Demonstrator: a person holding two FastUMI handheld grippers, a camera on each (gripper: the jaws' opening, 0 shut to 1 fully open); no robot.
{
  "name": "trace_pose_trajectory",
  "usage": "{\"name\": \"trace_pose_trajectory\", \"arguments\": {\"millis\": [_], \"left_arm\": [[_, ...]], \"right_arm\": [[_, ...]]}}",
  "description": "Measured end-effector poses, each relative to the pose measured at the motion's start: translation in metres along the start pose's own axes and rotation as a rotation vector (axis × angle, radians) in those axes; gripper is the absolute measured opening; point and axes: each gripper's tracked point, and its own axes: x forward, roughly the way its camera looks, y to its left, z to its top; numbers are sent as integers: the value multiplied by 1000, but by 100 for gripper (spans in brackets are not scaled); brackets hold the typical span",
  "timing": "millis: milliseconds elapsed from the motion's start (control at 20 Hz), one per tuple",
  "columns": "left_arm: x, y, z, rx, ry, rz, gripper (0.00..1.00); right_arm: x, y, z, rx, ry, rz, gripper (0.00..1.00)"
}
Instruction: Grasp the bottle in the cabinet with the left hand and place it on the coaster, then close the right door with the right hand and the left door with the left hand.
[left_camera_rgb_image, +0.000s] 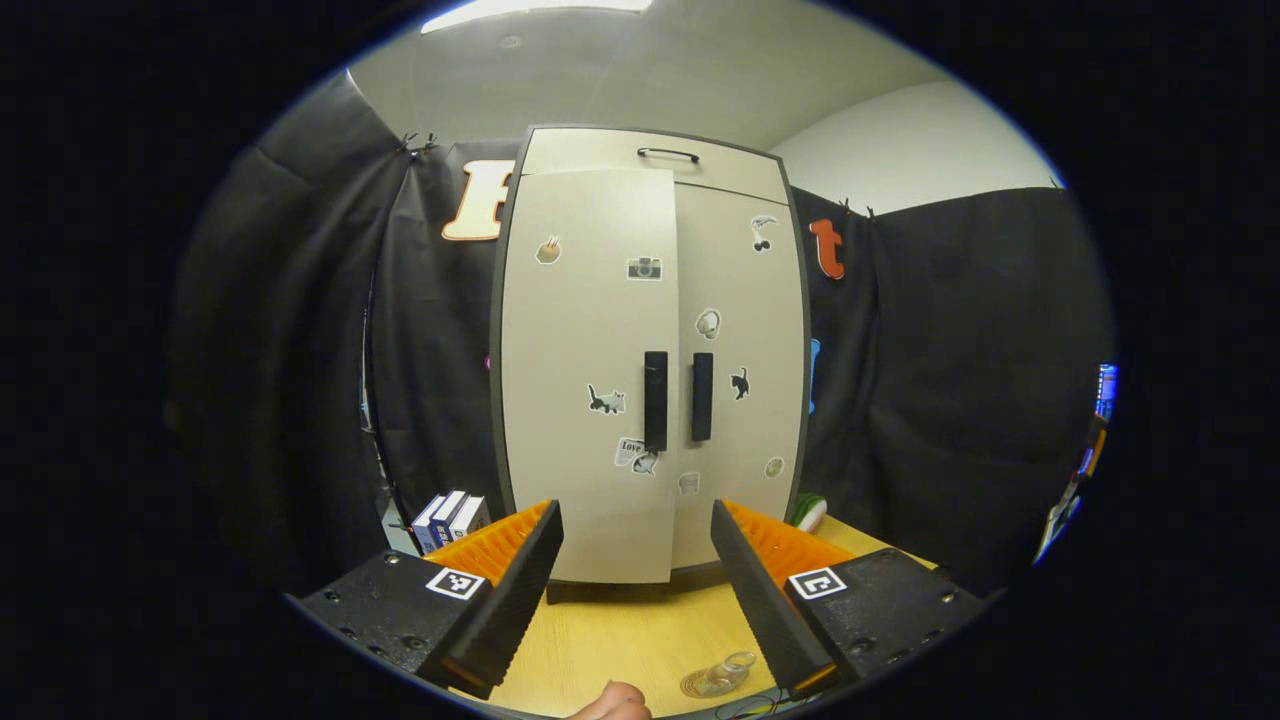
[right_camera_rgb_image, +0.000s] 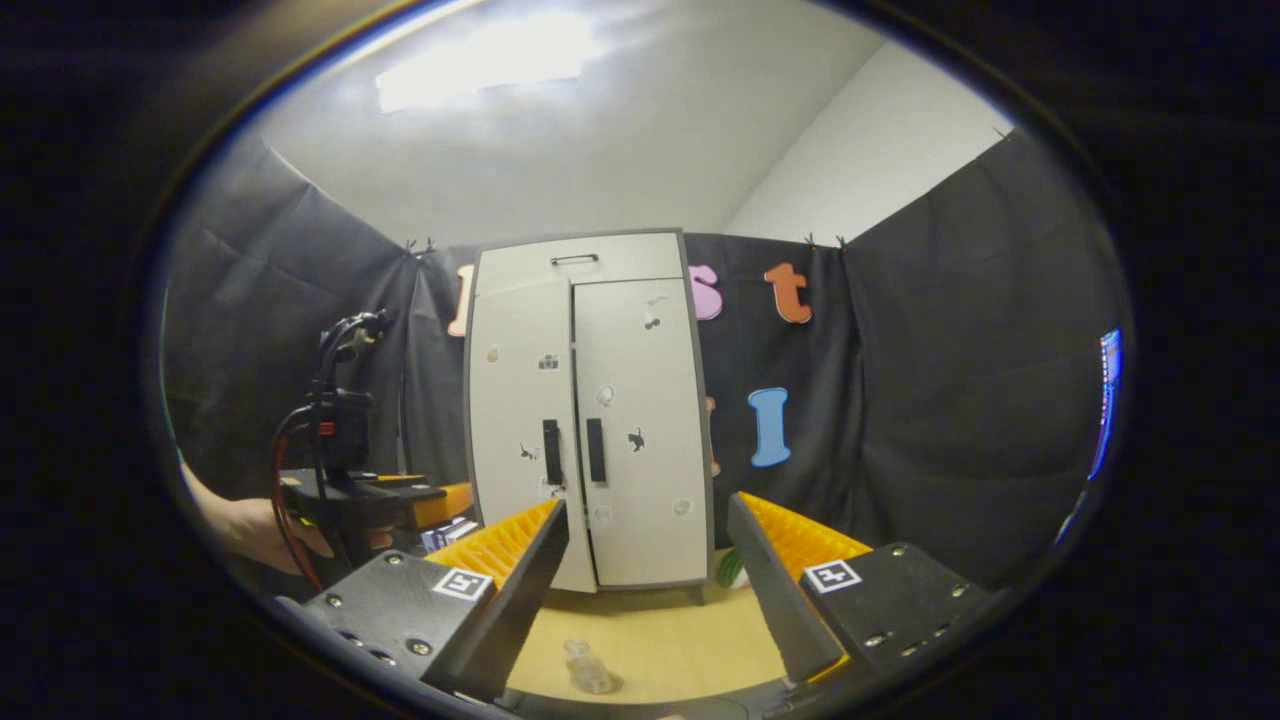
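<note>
The pale cabinet (left_camera_rgb_image: 650, 150) stands at the back of the wooden table. Its right door (left_camera_rgb_image: 745, 330) lies flush. Its left door (left_camera_rgb_image: 585, 340) stands slightly ajar, its edge overlapping the right one. A small clear bottle (left_camera_rgb_image: 728, 672) stands upright on a round coaster (left_camera_rgb_image: 695, 686) near the front of the table, also seen as the bottle (right_camera_rgb_image: 585, 668) in the right gripper view. My left gripper (left_camera_rgb_image: 635, 510) is open and faces the doors, holding nothing. My right gripper (right_camera_rgb_image: 648, 505) is open too, farther back. The left gripper (right_camera_rgb_image: 440, 505) shows at the left of that view, held by a hand (right_camera_rgb_image: 240, 525).
Blue and white books (left_camera_rgb_image: 450, 515) stand left of the cabinet. A green and white object (left_camera_rgb_image: 808, 512) lies at its right foot. Black cloth walls close in behind and on both sides. A fingertip (left_camera_rgb_image: 612, 703) shows at the table's front edge.
</note>
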Motion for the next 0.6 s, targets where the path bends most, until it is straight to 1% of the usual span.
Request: {"name": "trace_pose_trajectory", "arguments": {"millis": [100,200,350,450,600], "left_arm": [[-4,-5,4,17,-9,-10,94],[-9,-4,8,28,-13,-7,94],[-16,-9,14,13,-30,-28,95],[-20,-10,18,6,-32,-35,94],[-19,-12,24,-1,-38,-45,94]], "right_arm": [[-10,-13,8,6,-16,-32,98],[-22,-16,17,21,-40,-29,98],[-36,-27,26,46,-59,-34,97],[-40,-33,31,43,-59,-50,98],[-46,-31,38,30,-68,-48,98]]}}
